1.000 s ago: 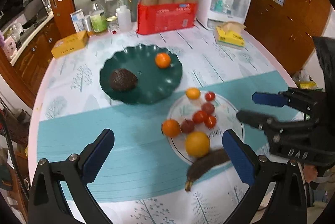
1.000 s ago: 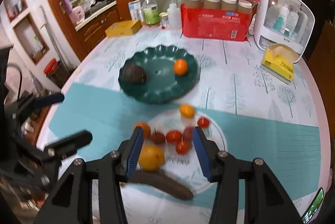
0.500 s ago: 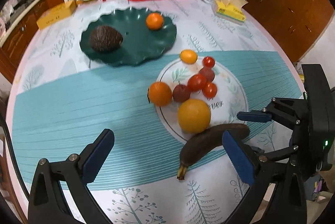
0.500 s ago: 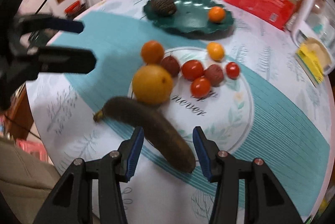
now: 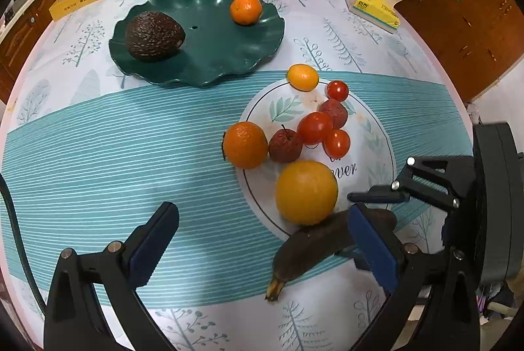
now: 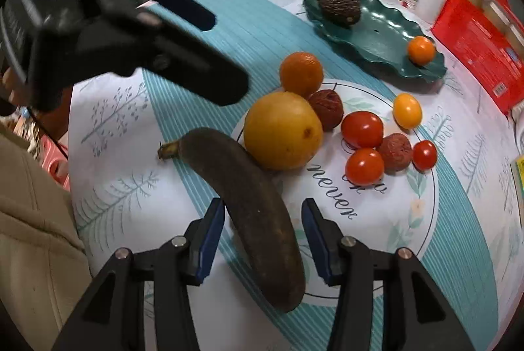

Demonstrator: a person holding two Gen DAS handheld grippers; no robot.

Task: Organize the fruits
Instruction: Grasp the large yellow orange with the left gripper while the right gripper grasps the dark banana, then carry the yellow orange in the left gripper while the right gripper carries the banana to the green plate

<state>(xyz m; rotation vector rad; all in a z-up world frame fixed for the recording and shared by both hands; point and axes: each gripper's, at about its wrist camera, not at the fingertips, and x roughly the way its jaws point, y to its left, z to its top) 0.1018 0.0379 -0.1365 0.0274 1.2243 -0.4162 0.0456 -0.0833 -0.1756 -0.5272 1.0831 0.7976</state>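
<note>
Fruits crowd the white plate (image 6: 422,252) at the middle of the tabletop (image 5: 98,154), and nearest of all is the dark, overripe banana (image 6: 255,213), lying across the plate's near rim with its stem end out on the cloth. Right gripper (image 6: 263,233) straddles that banana, jaws parted, a pad on either side and a sliver of gap showing on both, so no squeeze on it. Left gripper (image 5: 262,249) hangs just off the plate's near edge, jaws spread wide with nothing between the pads. On the plate, touching the banana, sits the big yellow orange (image 5: 306,192). Beyond it, the cluster of cherry tomatoes (image 5: 314,127) and two wrinkled red fruits (image 5: 285,145), with a mandarin (image 5: 245,145) resting against the plate's left rim and a small yellow tomato (image 5: 303,77) on its far rim. Further back from the plate, the green scalloped dish (image 5: 209,56) carries an avocado (image 5: 154,35) and a small tangerine (image 5: 245,9).
</note>
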